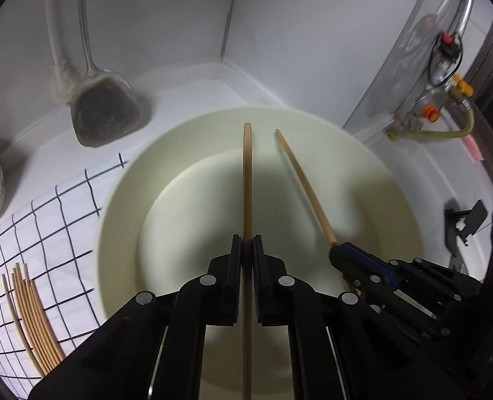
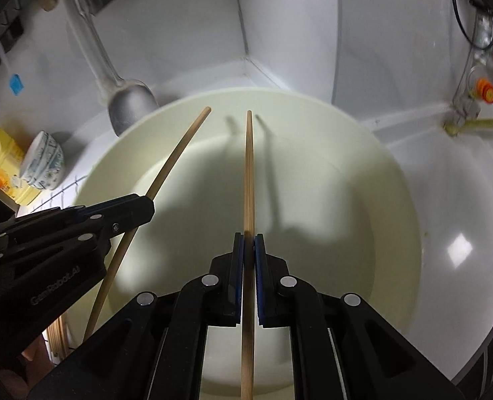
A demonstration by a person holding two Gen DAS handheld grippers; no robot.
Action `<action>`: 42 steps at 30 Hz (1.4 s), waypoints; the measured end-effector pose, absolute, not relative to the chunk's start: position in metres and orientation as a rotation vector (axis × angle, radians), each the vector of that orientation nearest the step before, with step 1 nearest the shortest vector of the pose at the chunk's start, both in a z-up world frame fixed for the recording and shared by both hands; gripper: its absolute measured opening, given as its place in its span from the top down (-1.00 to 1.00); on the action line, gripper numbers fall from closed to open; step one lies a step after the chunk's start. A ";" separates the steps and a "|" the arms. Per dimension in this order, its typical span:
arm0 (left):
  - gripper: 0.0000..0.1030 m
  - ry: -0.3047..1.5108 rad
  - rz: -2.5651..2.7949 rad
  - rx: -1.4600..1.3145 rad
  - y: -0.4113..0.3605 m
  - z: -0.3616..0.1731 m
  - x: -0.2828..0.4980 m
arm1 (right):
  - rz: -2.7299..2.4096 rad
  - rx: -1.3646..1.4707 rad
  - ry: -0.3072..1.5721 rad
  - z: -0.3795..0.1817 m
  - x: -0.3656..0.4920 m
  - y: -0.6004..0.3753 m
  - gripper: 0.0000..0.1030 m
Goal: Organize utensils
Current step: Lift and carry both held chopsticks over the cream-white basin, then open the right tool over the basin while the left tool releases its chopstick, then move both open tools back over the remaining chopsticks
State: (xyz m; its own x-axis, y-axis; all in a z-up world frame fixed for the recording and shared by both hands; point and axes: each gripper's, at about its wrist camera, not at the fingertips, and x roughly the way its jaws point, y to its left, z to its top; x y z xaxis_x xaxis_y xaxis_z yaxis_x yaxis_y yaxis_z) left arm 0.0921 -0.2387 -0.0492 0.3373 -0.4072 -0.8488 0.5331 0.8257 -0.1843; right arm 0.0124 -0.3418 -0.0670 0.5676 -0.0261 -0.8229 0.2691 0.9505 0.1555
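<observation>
My left gripper [image 1: 246, 243] is shut on a wooden chopstick [image 1: 247, 183] that points forward over a large cream bowl [image 1: 119, 200]. My right gripper [image 2: 248, 240] is shut on a second chopstick [image 2: 248, 173] over the same bowl [image 2: 396, 200]. In the left wrist view the right gripper [image 1: 338, 250] shows at the right with its chopstick [image 1: 303, 180]. In the right wrist view the left gripper [image 2: 146, 205] shows at the left with its chopstick [image 2: 179, 146]. Several more chopsticks [image 1: 33, 316] lie on a checked cloth [image 1: 56, 213] to the left of the bowl.
A metal spatula [image 1: 104, 113] hangs against the white wall behind the bowl, also seen in the right wrist view [image 2: 131, 103]. A patterned small bowl [image 2: 43, 160] and a yellow container [image 2: 3, 160] stand at the left. Gas fittings with a hose [image 1: 433, 113] are at the right.
</observation>
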 end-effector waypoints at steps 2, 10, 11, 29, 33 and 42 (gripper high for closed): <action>0.86 1.082 -0.611 0.144 -0.242 -0.058 0.095 | -0.177 0.295 0.970 -0.074 0.014 -0.347 0.88; 0.85 1.119 -0.587 0.170 -0.244 -0.075 0.104 | -0.185 0.303 0.992 -0.081 0.015 -0.355 0.88; 0.85 1.119 -0.586 0.172 -0.244 -0.075 0.104 | -0.187 0.300 0.993 -0.081 0.015 -0.355 0.88; -0.66 1.003 -0.499 0.109 -0.177 -0.017 0.087 | -0.212 0.234 0.909 -0.037 -0.016 -0.325 0.23; -0.72 0.989 -0.471 0.098 -0.139 -0.004 0.074 | -0.194 0.229 0.903 -0.030 -0.023 -0.299 0.11; -0.82 0.985 -0.365 0.106 -0.038 0.000 0.046 | -0.111 0.198 0.898 -0.017 -0.045 -0.215 -0.03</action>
